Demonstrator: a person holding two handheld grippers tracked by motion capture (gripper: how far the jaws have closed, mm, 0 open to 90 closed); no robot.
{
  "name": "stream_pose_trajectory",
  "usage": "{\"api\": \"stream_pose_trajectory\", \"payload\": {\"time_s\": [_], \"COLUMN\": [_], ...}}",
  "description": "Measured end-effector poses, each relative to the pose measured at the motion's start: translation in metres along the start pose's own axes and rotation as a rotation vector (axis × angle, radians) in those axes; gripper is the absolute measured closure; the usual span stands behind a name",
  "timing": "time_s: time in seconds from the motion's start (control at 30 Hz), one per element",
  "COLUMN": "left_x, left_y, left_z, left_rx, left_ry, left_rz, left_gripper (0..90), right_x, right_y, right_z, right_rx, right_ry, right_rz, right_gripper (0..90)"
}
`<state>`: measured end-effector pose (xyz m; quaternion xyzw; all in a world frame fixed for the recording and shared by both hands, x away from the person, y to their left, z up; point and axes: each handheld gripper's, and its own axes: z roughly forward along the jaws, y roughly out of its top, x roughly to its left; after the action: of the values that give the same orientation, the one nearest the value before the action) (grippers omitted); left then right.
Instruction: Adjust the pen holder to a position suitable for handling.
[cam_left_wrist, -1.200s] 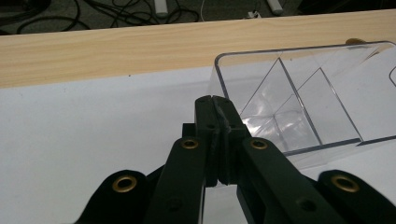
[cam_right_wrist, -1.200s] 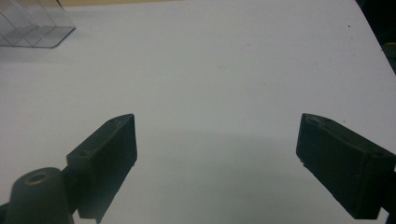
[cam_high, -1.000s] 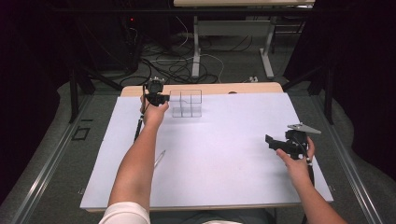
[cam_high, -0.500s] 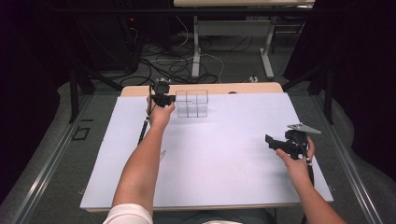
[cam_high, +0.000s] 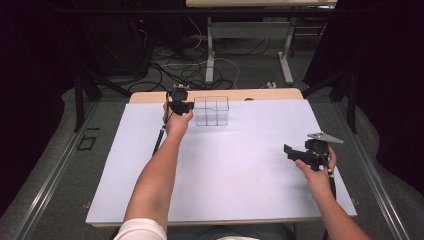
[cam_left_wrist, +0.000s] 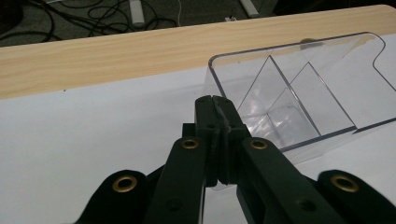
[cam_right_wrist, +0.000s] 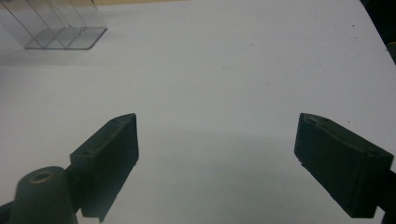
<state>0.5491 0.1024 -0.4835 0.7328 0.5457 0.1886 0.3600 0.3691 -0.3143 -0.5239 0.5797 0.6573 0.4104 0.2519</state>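
Left gripper (cam_left_wrist: 216, 100) jaws pressed together, tips closed on the near left wall of the clear divided box (cam_left_wrist: 299, 88); the wall edge runs down between the jaws in the left gripper view, so it looks pinched on that wall. In the high view the left gripper (cam_high: 186, 106) sits at the far left part of the table, touching the left side of the box (cam_high: 211, 110), left hand (cam_high: 177, 122) right behind it, forearm stretched out across the white sheet (cam_high: 225, 165). Box is upright, transparent, inner partitions making several compartments, standing on the sheet near its far edge, close to the bare wood strip of the table (cam_left_wrist: 116, 51). Right gripper (cam_right_wrist: 217, 154) jaws spread wide apart, nothing between them, just white sheet under them. In the high view the right gripper (cam_high: 289, 150) is held at the right side of the table by the right hand (cam_high: 316, 167), grey plate on top, well apart from the box; the box (cam_right_wrist: 56, 25) shows far off at the top left of the right gripper view. Cables on the floor (cam_high: 190, 65) beyond the table.
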Motion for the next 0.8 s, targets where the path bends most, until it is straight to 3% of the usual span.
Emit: {"api": "stream_pose_trajectory", "payload": {"time_s": [0.2, 0.43, 0.8], "left_x": [-0.012, -0.018, -0.014], "left_y": [0.002, 0.003, 0.004], "left_z": [0.005, 0.006, 0.0], "left_rx": [-0.002, 0.002, 0.001], "left_ry": [-0.019, -0.019, -0.019], "left_rz": [-0.003, 0.01, 0.032], "left_gripper": [90.0, 90.0, 90.0], "right_x": [0.0, 0.0, -0.001], "right_y": [0.0, 0.0, 0.0], "right_z": [0.0, 0.0, -0.001], "right_rx": [-0.002, -0.002, -0.002], "right_ry": [0.001, 0.003, 0.002], "right_rz": [0.0, 0.005, 0.006], "right_gripper": [13.2, 13.2, 13.2]}}
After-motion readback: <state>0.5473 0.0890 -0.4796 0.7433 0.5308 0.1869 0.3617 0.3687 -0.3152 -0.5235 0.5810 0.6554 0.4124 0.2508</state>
